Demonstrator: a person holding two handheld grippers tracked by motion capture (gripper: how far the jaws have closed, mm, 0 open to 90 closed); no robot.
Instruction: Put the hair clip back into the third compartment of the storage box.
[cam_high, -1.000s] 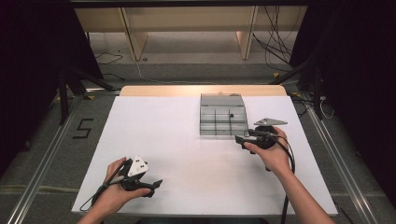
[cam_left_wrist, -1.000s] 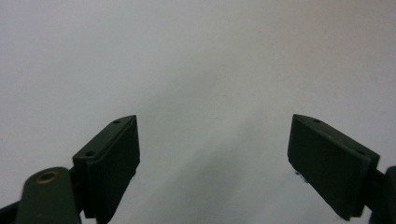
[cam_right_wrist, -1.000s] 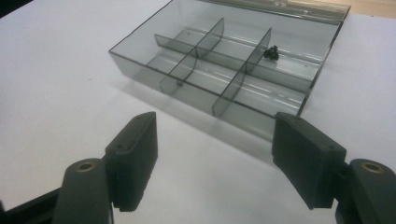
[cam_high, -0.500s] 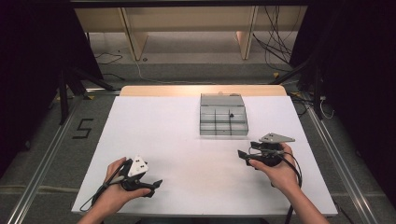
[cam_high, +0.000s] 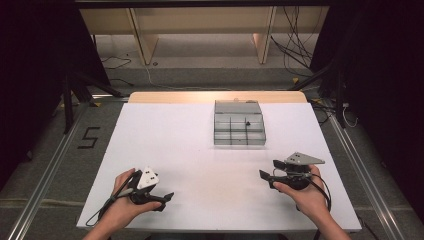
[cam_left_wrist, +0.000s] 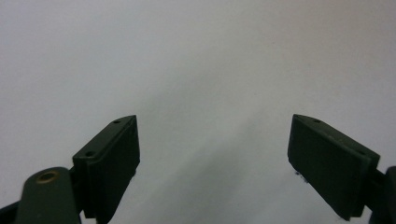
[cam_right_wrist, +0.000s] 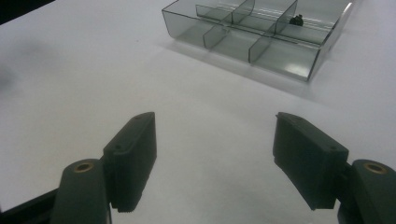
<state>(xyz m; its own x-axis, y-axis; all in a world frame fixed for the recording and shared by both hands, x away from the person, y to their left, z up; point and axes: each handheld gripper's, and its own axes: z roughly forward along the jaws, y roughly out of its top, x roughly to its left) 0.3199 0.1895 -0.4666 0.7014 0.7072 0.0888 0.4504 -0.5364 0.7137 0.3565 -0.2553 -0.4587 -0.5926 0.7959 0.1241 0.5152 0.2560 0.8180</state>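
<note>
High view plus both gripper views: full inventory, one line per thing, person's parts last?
table: 1, white top with a wooden strip along the far edge, centre of the high view
tray: 1, clear grey, divided into compartments, far right of table centre
small part: 1, black, in a compartment on the tray's right side; too small to identify
frame legs: 2, pale wood, on the floor beyond the table
cables: several, black, floor at far right
floor mark "5": 1, black, left of the table
left tool: 1, black with white plate, near left edge of table, jaws open and empty
right tool: 1, black with grey plate, near right, jaws open and empty
hands: 2, one on each tool
</note>
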